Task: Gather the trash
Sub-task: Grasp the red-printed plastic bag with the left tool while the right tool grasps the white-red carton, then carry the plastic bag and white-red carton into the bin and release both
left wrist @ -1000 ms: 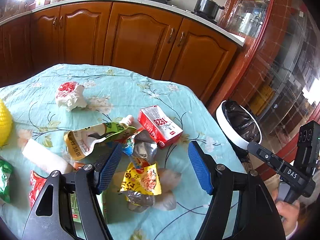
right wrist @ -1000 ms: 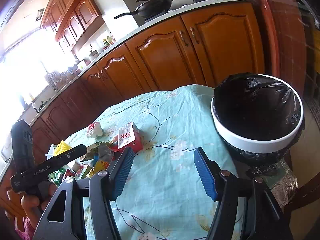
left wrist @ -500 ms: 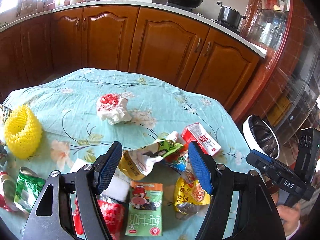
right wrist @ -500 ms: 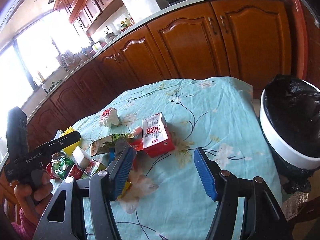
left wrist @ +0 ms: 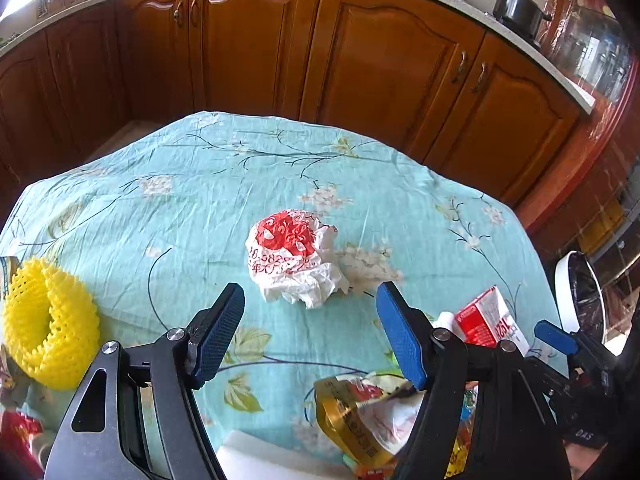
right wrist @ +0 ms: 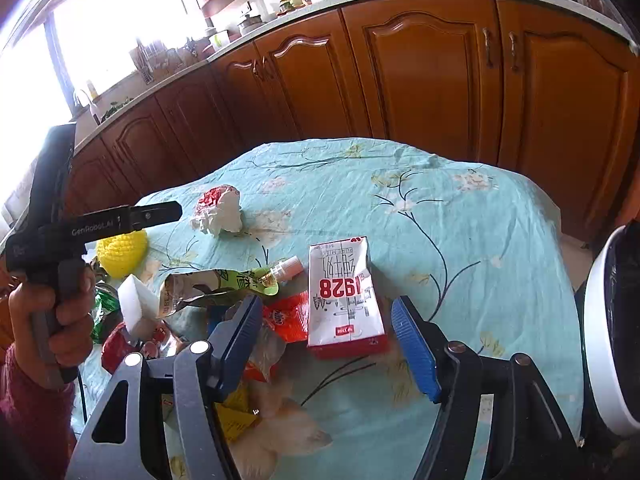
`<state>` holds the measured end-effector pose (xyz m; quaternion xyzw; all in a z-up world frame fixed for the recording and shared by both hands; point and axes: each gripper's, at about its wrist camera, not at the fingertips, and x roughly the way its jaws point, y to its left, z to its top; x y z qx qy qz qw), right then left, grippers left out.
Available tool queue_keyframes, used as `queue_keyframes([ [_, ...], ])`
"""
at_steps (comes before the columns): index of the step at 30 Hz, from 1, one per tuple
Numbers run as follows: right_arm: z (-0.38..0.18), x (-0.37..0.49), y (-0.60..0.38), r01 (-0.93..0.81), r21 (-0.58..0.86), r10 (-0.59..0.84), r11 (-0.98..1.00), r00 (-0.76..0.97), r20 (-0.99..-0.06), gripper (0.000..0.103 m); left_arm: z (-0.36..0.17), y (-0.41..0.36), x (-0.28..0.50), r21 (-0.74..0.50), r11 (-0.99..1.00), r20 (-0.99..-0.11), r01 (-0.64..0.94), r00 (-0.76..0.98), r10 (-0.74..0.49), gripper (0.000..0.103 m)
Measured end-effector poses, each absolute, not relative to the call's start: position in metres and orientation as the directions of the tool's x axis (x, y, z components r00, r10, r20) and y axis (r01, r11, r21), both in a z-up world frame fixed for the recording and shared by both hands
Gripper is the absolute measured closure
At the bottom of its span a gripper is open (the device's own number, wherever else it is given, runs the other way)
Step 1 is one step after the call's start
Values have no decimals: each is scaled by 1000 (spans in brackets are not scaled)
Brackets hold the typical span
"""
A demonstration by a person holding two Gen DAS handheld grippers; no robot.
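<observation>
Two grippers, both wide open, empty: left gripper (left wrist: pixel 310 330) facing crumpled white-red wrapper (left wrist: pixel 294 258); right gripper (right wrist: pixel 328 344), jaws just widened, above red milk carton (right wrist: pixel 344 300). White bin (right wrist: pixel 608 340) beside table's right edge.

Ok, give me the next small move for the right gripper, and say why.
Probably lower the right gripper onto the red-and-white milk carton and close. Its jaws, which have just been opening, stand open with nothing gripped; the carton lies flat on the floral tablecloth directly ahead between them, and the white bin with the black liner is close on the right.
</observation>
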<state>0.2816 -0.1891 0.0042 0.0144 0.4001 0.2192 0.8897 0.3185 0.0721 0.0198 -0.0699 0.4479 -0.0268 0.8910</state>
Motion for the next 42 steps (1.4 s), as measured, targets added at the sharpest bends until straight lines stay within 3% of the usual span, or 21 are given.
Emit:
queue_keyframes([
  [7, -13, 303, -172, -409, 139, 365, 902, 549, -752, 34, -3, 74, 355, -87, 995, -845, -43, 532, -51, 33],
  [10, -20, 308, -172, -398, 135, 353, 907, 547, -759, 35, -8, 72, 358, -100, 995, -856, -26, 512, -72, 47],
  [11, -21, 309, -173, -393, 137, 351, 909, 546, -760, 37, -8, 70, 360, -90, 996, -857, -21, 511, -67, 48],
  [14, -25, 309, -176, -379, 138, 342, 915, 546, -765, 56, -6, 62, 358, -69, 998, -851, 9, 522, -63, 54],
  [23, -6, 283, -198, -347, 168, 357, 923, 606, -710, 57, 24, 41, 330, -88, 993, -801, 83, 586, -120, 60],
  [29, 7, 259, -229, -294, 214, 359, 932, 650, -670, 57, 58, 13, 294, -150, 972, -743, 181, 628, -232, 60],
  [42, 14, 199, -286, -200, 265, 326, 943, 708, -626, 57, 71, -58, 229, -239, 902, -711, 360, 568, -415, 60],
])
